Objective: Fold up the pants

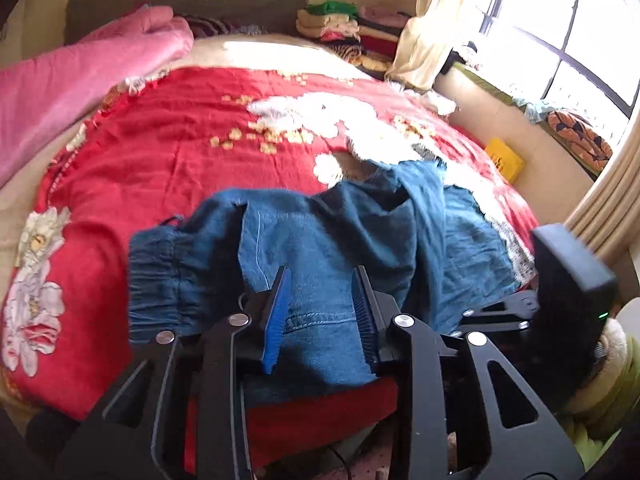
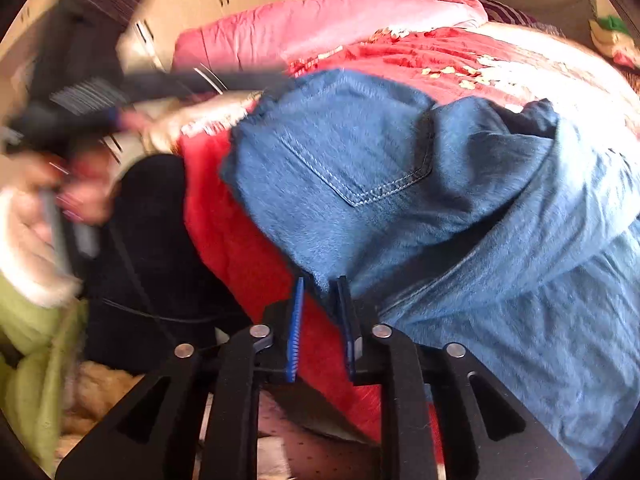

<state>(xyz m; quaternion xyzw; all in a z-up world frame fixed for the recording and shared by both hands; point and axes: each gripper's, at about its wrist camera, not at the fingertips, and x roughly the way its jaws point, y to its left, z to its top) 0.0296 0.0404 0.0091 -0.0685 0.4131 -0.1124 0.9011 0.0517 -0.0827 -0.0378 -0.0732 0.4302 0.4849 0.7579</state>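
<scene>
Blue denim pants [image 1: 344, 240] lie bunched near the front edge of the bed, on a red floral quilt [image 1: 192, 152]. Elastic waistband sits at the left in the left wrist view, and one leg is thrown back over the heap toward the window side. A stitched back pocket [image 2: 360, 156] faces up in the right wrist view.

Left claw [image 1: 322, 316] is over the near edge of the pants. Its blue pads [image 1: 276, 320] stand apart with denim lying between them, no visible squeeze, so it reads as open. Right claw [image 2: 320, 328] is at the near edge of the pants too. Its pads are a narrow gap apart, with a tip of denim just at the fingertips. It looks parted, not clamped.

The other gripper and the hand holding it show blurred at the left of the right wrist view. A green sleeve with a white cuff [image 2: 28, 280] is there as well.

Farther out: pink blanket [image 1: 80, 80] along the left side of the bed, folded clothes stack [image 1: 344, 28] at the head, cream curtain [image 1: 432, 32] and bright window [image 1: 568, 28] at the right.
</scene>
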